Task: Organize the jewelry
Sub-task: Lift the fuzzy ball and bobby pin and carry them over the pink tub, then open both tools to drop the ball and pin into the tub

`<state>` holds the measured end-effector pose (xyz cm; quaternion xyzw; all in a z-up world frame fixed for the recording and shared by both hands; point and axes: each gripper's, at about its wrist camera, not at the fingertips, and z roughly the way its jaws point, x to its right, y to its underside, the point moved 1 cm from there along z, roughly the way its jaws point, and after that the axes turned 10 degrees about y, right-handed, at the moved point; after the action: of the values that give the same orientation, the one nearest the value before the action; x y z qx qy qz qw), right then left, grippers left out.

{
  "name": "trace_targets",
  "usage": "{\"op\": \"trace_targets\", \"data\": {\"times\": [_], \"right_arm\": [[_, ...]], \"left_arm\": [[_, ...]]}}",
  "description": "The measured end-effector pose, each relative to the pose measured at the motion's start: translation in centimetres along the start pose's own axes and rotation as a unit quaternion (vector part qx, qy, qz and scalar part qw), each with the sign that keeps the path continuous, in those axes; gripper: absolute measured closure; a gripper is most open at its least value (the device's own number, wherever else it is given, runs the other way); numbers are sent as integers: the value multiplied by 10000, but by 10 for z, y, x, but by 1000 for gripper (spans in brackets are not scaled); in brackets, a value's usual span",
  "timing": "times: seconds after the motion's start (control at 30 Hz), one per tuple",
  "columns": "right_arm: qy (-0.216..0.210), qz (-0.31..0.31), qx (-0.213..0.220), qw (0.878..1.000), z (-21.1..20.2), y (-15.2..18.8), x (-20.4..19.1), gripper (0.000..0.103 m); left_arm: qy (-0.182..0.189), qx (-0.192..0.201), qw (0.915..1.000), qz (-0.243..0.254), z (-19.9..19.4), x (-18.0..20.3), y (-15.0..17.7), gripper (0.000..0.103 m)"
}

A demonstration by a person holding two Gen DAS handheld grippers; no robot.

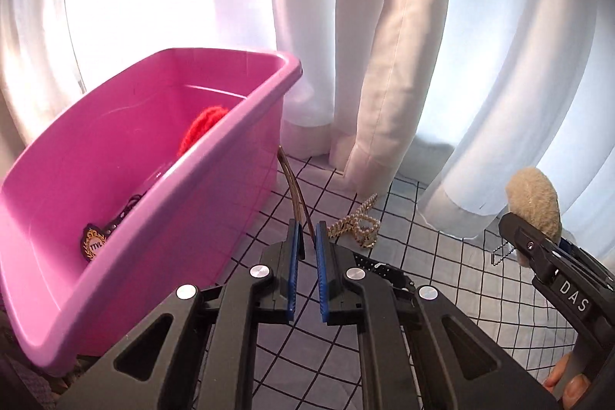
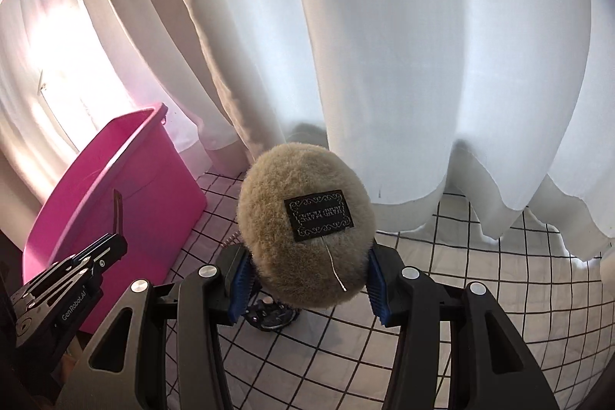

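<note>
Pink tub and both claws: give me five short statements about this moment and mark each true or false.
1. The right claw is shut on a fuzzy beige pom-pom. True.
2. The left claw holds a pearl necklace. False: it is shut on a thin gold hoop; the pearl and gold chains lie on the grid-pattern cloth.
3. The pink tub has nothing in it. False: a red knitted item and a black badge with gold lettering lie inside.
4. The pom-pom carries a black label. True.
5. The tub is to the right of the pom-pom in the right wrist view. False: it is to the left.
</note>
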<state>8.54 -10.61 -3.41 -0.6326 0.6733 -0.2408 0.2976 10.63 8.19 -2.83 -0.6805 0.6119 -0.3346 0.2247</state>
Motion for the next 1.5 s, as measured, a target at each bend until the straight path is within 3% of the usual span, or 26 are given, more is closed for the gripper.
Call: {"op": "trace_targets", "data": {"times": [0.23,0.43,0.63,0.87,1.03,1.13,1.17,1.2,1.33,1.5], "right_arm": [[-532,-518,476,9961,-35,-46,-69,56],[-1256,-1216,514,9833,-40,-75,-164,56],[-1637,-1718,30,9714,-18,-79,-245,56],[-1542,-1946,-766,9657,23,-66,-288,56],[-1326,-2058,-1166,9625,43,-64,-300,55],[-1312,-2029,-1360,9608,51,-65,-300,48],[-1324,-2006,-1379,9608,51,-66,-299,47],[-1299,-1982,-1360,9619,52,-67,-298,44],[-1232,-1898,-1202,9666,48,-72,-289,40],[-1329,-1718,-984,9712,36,-82,-275,40]], "left_arm": [[-147,565,9981,-175,-59,-32,-50,93],[-706,749,9937,-454,-95,-100,-81,91],[-1059,316,9901,-864,-81,-174,-83,91],[-1014,-477,9874,-1120,-36,-216,-65,88],[-901,-893,9852,-1150,-16,-227,-58,75],[-817,-1048,9835,-1231,-11,-232,-57,62],[-830,-1049,9832,-1242,-11,-233,-57,39],[-917,-1007,9829,-1241,-13,-234,-56,26],[-919,-944,9835,-1236,-19,-236,-56,16],[-963,-909,9832,-1255,-25,-233,-54,16]]}}
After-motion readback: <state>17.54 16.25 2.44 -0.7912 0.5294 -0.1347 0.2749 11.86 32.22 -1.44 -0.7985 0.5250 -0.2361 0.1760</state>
